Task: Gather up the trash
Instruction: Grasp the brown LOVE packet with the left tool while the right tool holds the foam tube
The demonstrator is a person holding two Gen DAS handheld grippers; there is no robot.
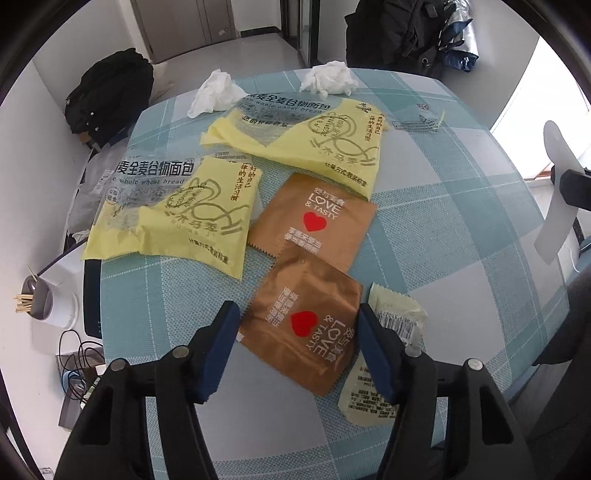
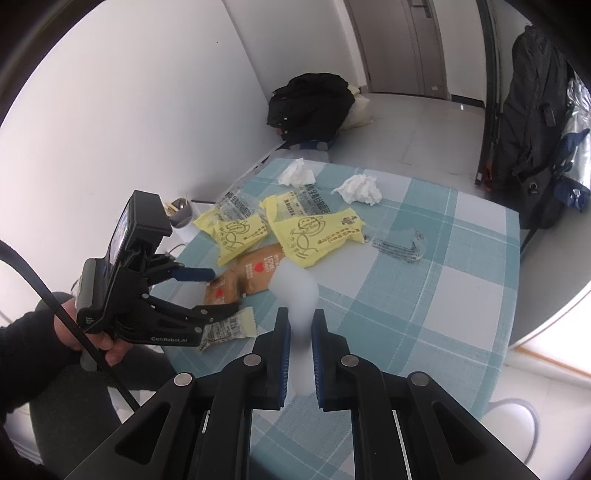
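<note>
Trash lies on the checked tablecloth (image 1: 461,229): two brown "Love & Tasty" wrappers (image 1: 306,325) (image 1: 317,218), two yellow bread bags (image 1: 173,214) (image 1: 314,140), a pale barcode wrapper (image 1: 391,321), a clear wrapper (image 1: 417,122) and two crumpled tissues (image 1: 214,92) (image 1: 328,77). My left gripper (image 1: 299,332) is open, its fingers either side of the near brown wrapper; it also shows in the right wrist view (image 2: 218,291). My right gripper (image 2: 299,332) is shut on a white translucent strip (image 2: 295,295), seen in the left wrist view too (image 1: 557,195).
A toothpick holder (image 1: 40,299) and cables (image 1: 77,354) sit left of the table. Black bags lie on the floor (image 1: 110,92) and hang at the far edge (image 1: 399,33). A white stool (image 2: 513,424) stands at the right.
</note>
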